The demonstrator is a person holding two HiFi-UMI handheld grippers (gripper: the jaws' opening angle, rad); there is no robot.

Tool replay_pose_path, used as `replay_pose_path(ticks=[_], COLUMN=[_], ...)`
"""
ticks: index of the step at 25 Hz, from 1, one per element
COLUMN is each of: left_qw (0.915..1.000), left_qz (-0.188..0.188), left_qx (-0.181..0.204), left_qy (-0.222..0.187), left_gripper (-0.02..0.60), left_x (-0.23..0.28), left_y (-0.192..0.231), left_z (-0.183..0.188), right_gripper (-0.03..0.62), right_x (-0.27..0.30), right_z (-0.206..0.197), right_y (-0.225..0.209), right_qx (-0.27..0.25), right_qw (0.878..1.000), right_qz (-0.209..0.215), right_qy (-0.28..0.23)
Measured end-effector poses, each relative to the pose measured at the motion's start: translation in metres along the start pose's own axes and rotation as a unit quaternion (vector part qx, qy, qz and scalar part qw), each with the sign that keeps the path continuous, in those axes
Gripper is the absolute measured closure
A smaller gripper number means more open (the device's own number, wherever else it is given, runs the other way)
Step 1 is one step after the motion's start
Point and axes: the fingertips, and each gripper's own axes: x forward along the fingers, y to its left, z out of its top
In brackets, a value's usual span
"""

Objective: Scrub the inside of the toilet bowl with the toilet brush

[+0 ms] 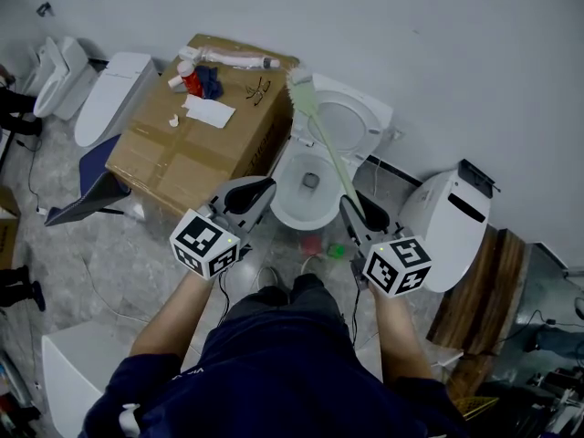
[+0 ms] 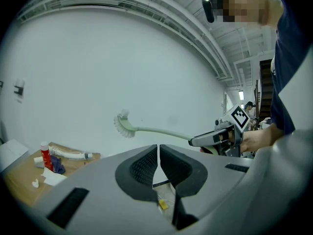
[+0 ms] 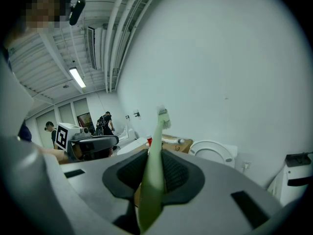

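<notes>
Right tongs (image 1: 354, 210) clamped on toilet brush (image 1: 321, 130) handle, brush head raised in the air above toilet bowl (image 1: 283, 210). Left tongs (image 1: 257, 190) pressed together, empty, near bowl's rim.

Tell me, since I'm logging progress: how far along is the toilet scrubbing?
Done: the right tool is shut on the toilet brush, so the brush is picked up. In hand: the brush is held up in the air, its bristle head outside the bowl. Left: all the scrubbing inside the toilet bowl, which the brush does not touch yet. The left tool is shut and empty.
</notes>
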Motion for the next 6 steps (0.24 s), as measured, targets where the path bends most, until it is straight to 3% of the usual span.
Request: replay_pose_path(ticks=[6], left_qw=[1.0], left_qz=[-0.002], left_qx=[-0.001], left_qy=[-0.001], left_gripper=[0.54], left_x=[0.0047], left_y=[0.0003], left_z=[0.0], right_gripper=[0.5], right_x=[0.001], right_z=[0.0023], right_y=[-0.0033], right_qx=[-0.001], right_qw=[1.0], right_qz=[0.0], right_qy=[-0.001])
